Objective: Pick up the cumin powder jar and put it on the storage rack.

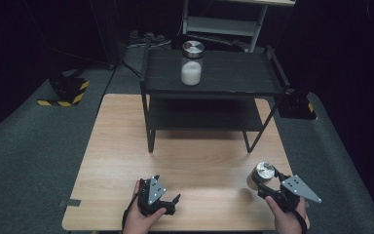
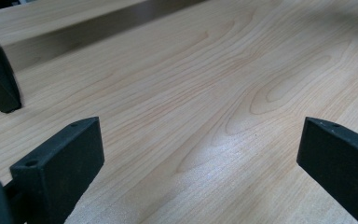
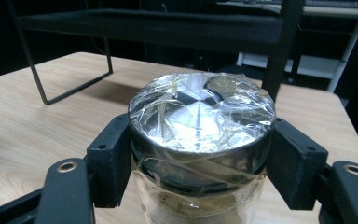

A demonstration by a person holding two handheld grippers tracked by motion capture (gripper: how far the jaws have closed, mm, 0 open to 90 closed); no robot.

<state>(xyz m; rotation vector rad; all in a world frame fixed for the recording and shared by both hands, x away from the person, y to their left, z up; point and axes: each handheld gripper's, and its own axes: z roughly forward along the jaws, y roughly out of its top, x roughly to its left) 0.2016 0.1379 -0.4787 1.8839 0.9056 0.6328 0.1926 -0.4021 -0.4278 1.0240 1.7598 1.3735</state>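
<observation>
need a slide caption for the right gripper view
Right claw clamped on the taped metal lid of a jar, black shelf rack beyond.

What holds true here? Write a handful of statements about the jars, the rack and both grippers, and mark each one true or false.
1. The right gripper is shut on a jar at its silver lid. True.
2. The left gripper holds a jar too. False: its jaws stand open over the bare table.
3. A second jar with white contents stands on the top shelf of the black rack. True.
4. The rack's lower shelf carries a jar. False: nothing shows on it.
5. The jar in the right gripper has clear tape over its lid. True.
</observation>
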